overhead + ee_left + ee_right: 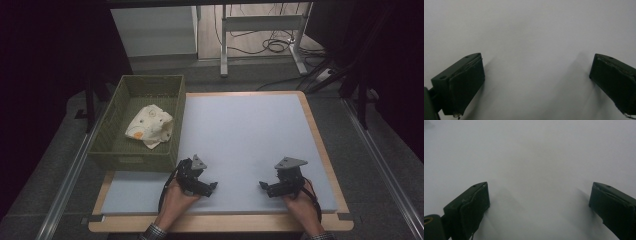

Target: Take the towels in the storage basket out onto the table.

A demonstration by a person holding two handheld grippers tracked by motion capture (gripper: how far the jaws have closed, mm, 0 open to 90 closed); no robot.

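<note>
You hold both tools low over the pale grey mat (250, 135) that covers the counter (325, 165), near the bottom of the frame in the high view. Your left tool (210, 189) sits at lower centre-left, its jaws pointing toward the right of the frame; your right tool (265, 188) sits at lower centre-right, its jaws pointing left, so the two face each other with bare mat between them. Each carries a grey three-cornered plate on top.

Both tools are released. In the left gripper view the left tool (536, 85) shows its two black jaws spread wide at the lower corners of the frame, with plain mat between them. The right gripper view shows the same for the right tool (539, 207): jaws far apart, nothing clasped.

The crumpled cloth (150, 126) is cream with orange and greenish printed patches (too small to make out as any pattern, and no writing or brand can be read anywhere). It lies inside the olive-green woven basket (131, 159) at the centre-left of the frame, toward the basket's right wall. The basket stands at the mat's left edge. The cloth lies up and to the left of your left tool, apart from it with the basket's near wall between them, and well apart from your right tool.
</note>
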